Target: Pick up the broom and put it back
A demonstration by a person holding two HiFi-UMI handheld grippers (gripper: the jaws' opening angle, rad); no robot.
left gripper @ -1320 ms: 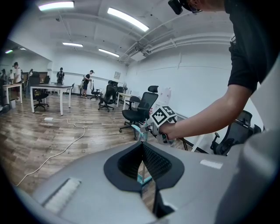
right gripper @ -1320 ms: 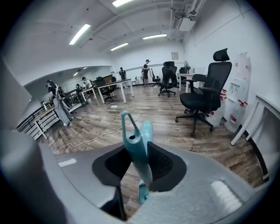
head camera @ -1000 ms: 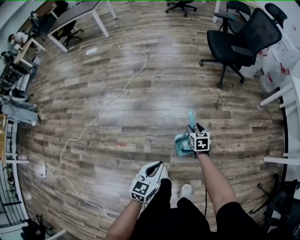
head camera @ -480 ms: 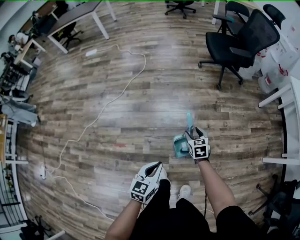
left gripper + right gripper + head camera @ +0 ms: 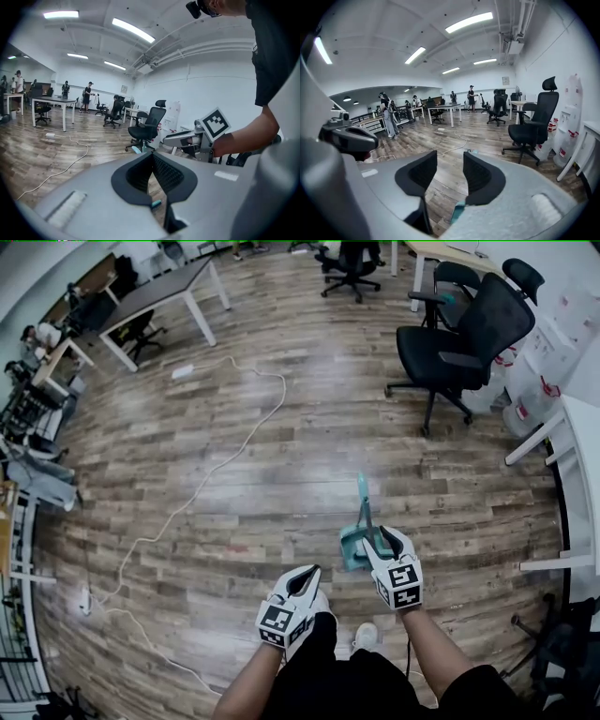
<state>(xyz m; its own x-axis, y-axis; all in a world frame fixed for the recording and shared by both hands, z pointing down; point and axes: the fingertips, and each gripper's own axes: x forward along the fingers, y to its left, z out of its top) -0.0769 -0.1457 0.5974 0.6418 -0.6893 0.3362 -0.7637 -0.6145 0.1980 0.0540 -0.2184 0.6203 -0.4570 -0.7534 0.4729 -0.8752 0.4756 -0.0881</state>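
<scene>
Broom (image 5: 362, 495), teal, stands unheld on the wooden floor (image 5: 281, 456), just beyond the right gripper (image 5: 382, 538). That gripper's jaws, apart and empty, have just been closing slightly, which suits either a release or an approach. Left gripper (image 5: 309, 573) hangs pinched narrow and empty, apparently spare.

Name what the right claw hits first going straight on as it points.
Probably the wooden floor: the right claw, jaws apart though just closing, holds nothing and frames only bare boards. The teal broom sits lower, under that line; depth is unclear.
</scene>
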